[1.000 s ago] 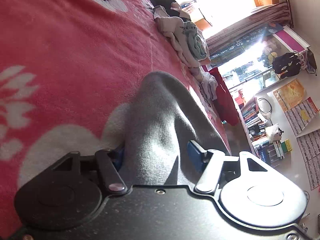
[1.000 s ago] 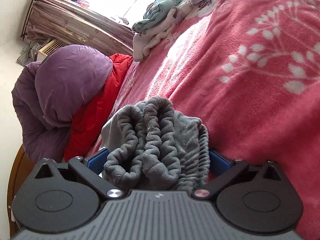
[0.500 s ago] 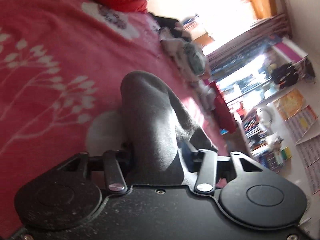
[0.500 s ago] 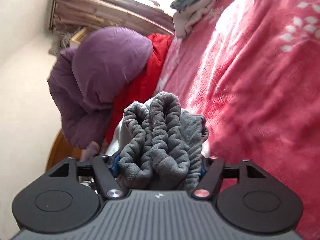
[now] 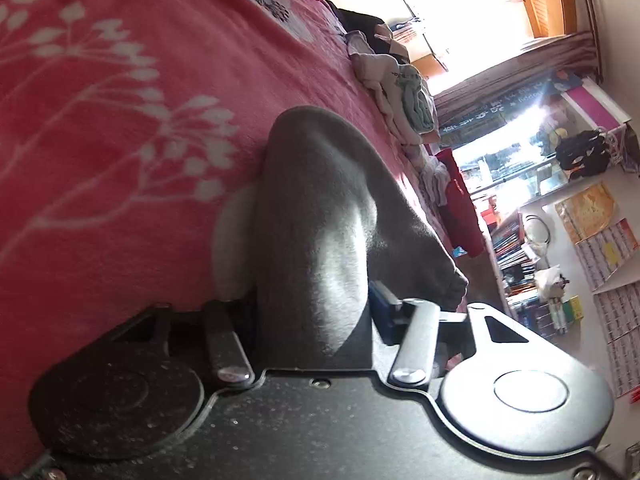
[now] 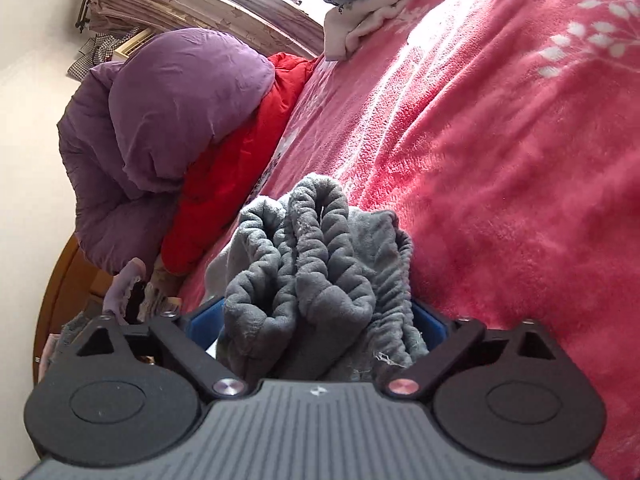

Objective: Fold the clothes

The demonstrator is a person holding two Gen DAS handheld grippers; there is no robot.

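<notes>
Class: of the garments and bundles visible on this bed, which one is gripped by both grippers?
The grey fleece garment. The left gripper and right gripper clamp it; the pale clothes pile lies untouched far off.

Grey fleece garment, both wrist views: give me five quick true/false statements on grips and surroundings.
1. The left gripper is shut on the grey fleece garment. True.
2. The right gripper is empty. False: it clamps the garment's bunched elastic edge.
3. The bed cover is a pink floral fleece blanket. True.
4. The puffy quilt is green. False: purple.
5. The pile of light clothes sits between the jaws. False: it lies far off on the blanket.
</notes>
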